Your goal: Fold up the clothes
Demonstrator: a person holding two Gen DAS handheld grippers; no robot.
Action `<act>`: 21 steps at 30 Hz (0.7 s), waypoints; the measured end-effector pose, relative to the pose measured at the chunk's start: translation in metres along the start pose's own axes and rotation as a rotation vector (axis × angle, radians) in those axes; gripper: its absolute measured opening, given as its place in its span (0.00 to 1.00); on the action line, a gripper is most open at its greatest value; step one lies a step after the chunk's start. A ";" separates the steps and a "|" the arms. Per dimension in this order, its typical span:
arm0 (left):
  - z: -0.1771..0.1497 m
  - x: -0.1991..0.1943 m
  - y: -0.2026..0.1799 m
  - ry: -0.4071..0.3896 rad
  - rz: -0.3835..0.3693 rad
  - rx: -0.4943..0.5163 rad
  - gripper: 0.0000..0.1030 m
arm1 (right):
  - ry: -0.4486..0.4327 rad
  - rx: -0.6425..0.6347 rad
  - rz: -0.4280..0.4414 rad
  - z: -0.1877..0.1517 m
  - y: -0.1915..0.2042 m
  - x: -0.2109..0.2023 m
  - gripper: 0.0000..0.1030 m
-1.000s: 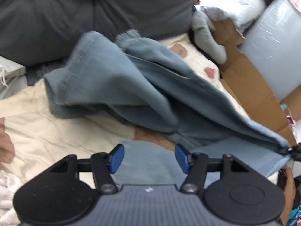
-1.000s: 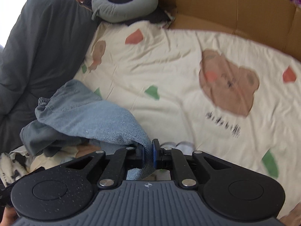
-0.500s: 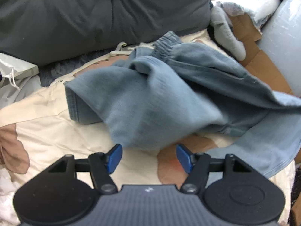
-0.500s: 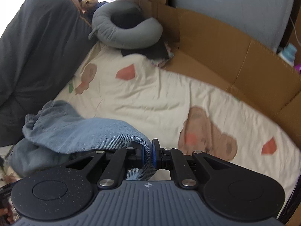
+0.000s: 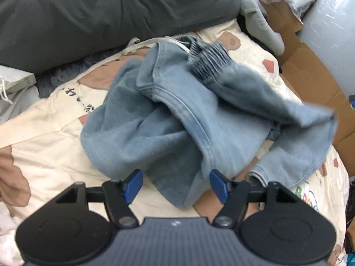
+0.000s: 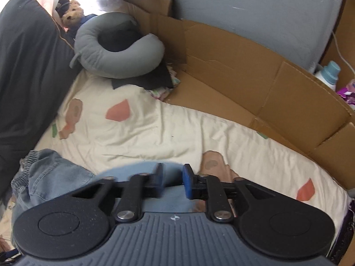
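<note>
Jeans point(image 5: 199, 119): light blue, lying in a loose crumpled heap on the cream bedspread point(image 5: 44, 155), not folded; parts of the cloth are blurred.
Waistband point(image 5: 208, 62): gathered elastic, at the far end of the heap, towards the dark cushion point(image 5: 111, 11); a pale drawstring point(image 5: 150, 43) lies beside it.
Left gripper point(image 5: 176, 185): fingers wide apart, holding nothing; the near edge of the jeans lies between the blue pads point(image 5: 133, 185), though contact cannot be told.
Right gripper point(image 6: 172, 181): fingers slightly apart with a gap between them, clamped on nothing; blue cloth lies under and behind them.
Jeans in right view point(image 6: 48, 177): bunched at lower left, waistband showing.
Neck pillow point(image 6: 115, 46): grey, at the far end of the bedspread, with a teddy bear point(image 6: 71, 15) behind it.
Cardboard point(image 6: 255, 77): runs along the far edge of the bedspread.
</note>
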State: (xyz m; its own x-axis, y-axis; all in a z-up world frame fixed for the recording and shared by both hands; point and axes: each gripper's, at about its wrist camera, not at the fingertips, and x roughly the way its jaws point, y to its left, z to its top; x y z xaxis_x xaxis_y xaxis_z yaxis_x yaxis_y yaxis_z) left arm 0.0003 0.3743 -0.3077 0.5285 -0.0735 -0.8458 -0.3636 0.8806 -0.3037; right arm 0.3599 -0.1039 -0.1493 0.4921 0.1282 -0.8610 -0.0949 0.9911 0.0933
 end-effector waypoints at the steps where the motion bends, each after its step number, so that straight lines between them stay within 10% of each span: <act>1: 0.000 -0.001 0.002 -0.002 0.004 -0.002 0.68 | -0.001 0.001 0.006 -0.005 -0.002 -0.002 0.52; 21: 0.011 0.007 0.031 0.046 0.145 0.201 0.70 | 0.031 0.110 0.053 -0.142 -0.015 -0.030 0.52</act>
State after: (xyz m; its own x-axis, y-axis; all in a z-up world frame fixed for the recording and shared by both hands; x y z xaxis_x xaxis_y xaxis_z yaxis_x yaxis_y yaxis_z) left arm 0.0013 0.4062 -0.3184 0.4446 0.0435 -0.8947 -0.2711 0.9585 -0.0881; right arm 0.2235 -0.1281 -0.1960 0.4618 0.1806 -0.8684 -0.0239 0.9812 0.1914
